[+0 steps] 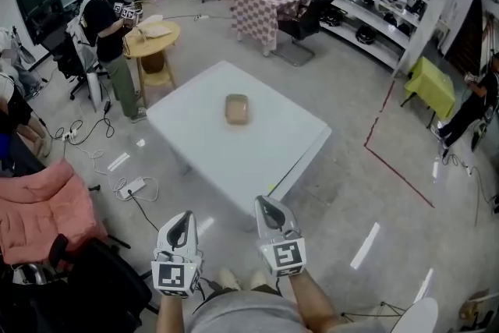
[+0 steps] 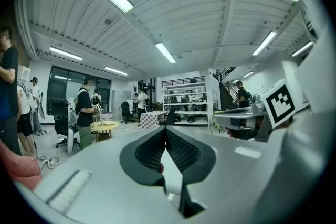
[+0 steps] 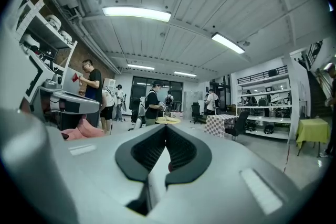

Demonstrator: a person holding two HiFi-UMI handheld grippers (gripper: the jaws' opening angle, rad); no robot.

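While your left gripper (image 1: 182, 221) and right gripper (image 1: 265, 208) hang closed tip to tip, empty, the tan loaf-like object (image 1: 236, 108) lies mid-table (image 1: 273, 160), well ahead. It looks light and soft; pinch its long sides gently.

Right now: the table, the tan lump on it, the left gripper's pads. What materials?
Table: white, smooth, faint sheen; likely laminate or painted board.
Lump: tan, matte, rounded edges, soft-looking; fabric or bread, too small to tell.
Left gripper pads: black, matte, ribbed; probably rubber or printed plastic.
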